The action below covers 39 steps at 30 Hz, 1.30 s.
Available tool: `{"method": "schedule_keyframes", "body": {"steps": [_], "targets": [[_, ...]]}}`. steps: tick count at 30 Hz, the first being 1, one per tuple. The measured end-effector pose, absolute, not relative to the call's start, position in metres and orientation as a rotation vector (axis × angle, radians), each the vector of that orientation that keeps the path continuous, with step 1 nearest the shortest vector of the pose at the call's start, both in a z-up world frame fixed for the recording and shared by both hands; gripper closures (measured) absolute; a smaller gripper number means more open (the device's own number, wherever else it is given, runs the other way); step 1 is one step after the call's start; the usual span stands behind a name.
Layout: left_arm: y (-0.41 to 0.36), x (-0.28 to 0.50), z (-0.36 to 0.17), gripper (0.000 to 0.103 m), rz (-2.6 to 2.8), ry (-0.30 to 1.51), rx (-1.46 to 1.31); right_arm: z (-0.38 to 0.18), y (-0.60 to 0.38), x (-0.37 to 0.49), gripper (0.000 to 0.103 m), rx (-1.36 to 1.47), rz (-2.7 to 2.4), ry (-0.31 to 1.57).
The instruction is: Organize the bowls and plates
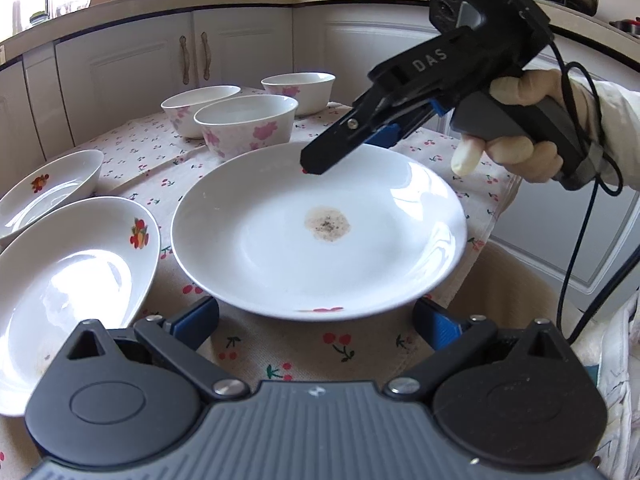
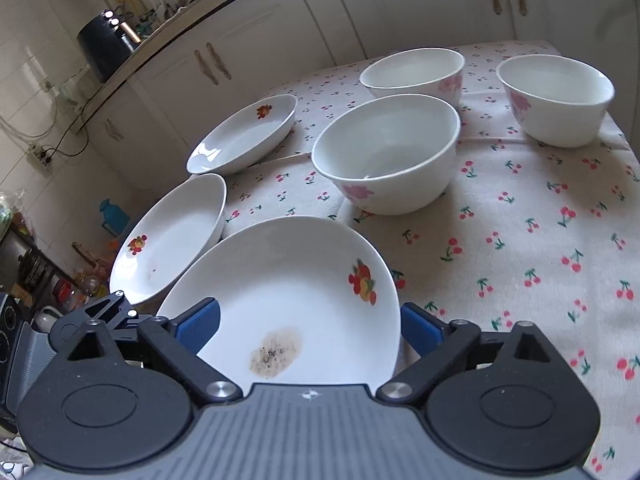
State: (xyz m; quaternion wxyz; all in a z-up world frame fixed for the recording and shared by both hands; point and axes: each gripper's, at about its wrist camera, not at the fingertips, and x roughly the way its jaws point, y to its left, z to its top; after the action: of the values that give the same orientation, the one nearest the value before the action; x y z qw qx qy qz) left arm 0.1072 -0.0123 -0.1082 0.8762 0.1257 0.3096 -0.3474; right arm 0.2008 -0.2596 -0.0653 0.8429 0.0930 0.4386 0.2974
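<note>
A white plate (image 1: 320,240) with a brown stain in its middle and a fruit print lies on the cherry-print cloth. My left gripper (image 1: 316,320) stands open at its near rim, blue pads wide apart and the fingertips hidden under the rim. My right gripper (image 1: 316,164) reaches down to the far rim from the right, held by a gloved hand (image 1: 520,152). In the right wrist view the stained plate (image 2: 304,280) fills the gap of my right gripper (image 2: 310,324), whose pads stand apart beside it without pressing. Two more fruit-print plates (image 1: 72,272) (image 1: 52,188) lie to the left.
Three white bowls with pink flowers (image 1: 246,126) (image 1: 200,108) (image 1: 300,90) stand at the back of the table. Bare cloth (image 2: 520,240) lies to the right of the plates. White kitchen cabinets (image 1: 140,72) run behind, and the table edge (image 1: 500,220) drops off at the right.
</note>
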Motion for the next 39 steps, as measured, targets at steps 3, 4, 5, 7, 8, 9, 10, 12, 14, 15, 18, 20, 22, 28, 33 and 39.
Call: {"method": "schedule_keyframes", "body": {"steps": [3,4,5,7,8,9,10,12,14,15,18,20,22,28,33,39], "targets": [[-0.012,0.110,-0.107,0.001,-0.719,0.641,0.258,-0.065,-0.258,0.205,0.014,0.188,0.639,0.933],[-0.011,0.111,-0.108,0.001,-0.723,0.643,0.254,-0.066,-0.258,0.206,0.015,0.189,0.643,0.935],[-0.011,0.112,-0.108,0.001,-0.724,0.645,0.251,-0.067,-0.258,0.207,0.016,0.189,0.645,0.940],[-0.011,0.112,-0.108,0.001,-0.725,0.642,0.255,-0.068,-0.258,0.208,0.018,0.187,0.646,0.945],[-0.012,0.111,-0.107,0.001,-0.727,0.637,0.262,-0.068,-0.258,0.209,0.018,0.188,0.650,0.948],[-0.013,0.111,-0.107,0.001,-0.730,0.633,0.267,-0.069,-0.258,0.210,0.018,0.188,0.654,0.950],[-0.013,0.111,-0.107,0.001,-0.732,0.630,0.271,-0.069,-0.258,0.210,0.018,0.188,0.657,0.952],[-0.014,0.111,-0.107,0.001,-0.738,0.630,0.270,-0.069,-0.258,0.212,0.018,0.182,0.665,0.957],[-0.014,0.113,-0.108,0.001,-0.741,0.634,0.269,-0.069,-0.257,0.212,0.018,0.175,0.669,0.959],[-0.014,0.113,-0.108,0.001,-0.742,0.634,0.269,-0.069,-0.257,0.213,0.018,0.174,0.672,0.960],[-0.014,0.113,-0.108,0.001,-0.744,0.634,0.267,-0.069,-0.256,0.216,0.018,0.172,0.676,0.963],[-0.014,0.114,-0.108,0.001,-0.744,0.636,0.266,-0.069,-0.257,0.217,0.018,0.180,0.677,0.963],[-0.014,0.114,-0.108,0.001,-0.744,0.639,0.269,-0.069,-0.257,0.217,0.018,0.185,0.677,0.965],[-0.015,0.114,-0.107,0.001,-0.745,0.643,0.274,-0.069,-0.256,0.217,0.018,0.182,0.672,0.968],[-0.014,0.114,-0.106,0.001,-0.750,0.645,0.276,-0.068,-0.255,0.216,0.017,0.179,0.666,0.969],[-0.014,0.114,-0.104,0.001,-0.751,0.648,0.276,-0.063,-0.256,0.213,0.017,0.172,0.669,0.959]]}}
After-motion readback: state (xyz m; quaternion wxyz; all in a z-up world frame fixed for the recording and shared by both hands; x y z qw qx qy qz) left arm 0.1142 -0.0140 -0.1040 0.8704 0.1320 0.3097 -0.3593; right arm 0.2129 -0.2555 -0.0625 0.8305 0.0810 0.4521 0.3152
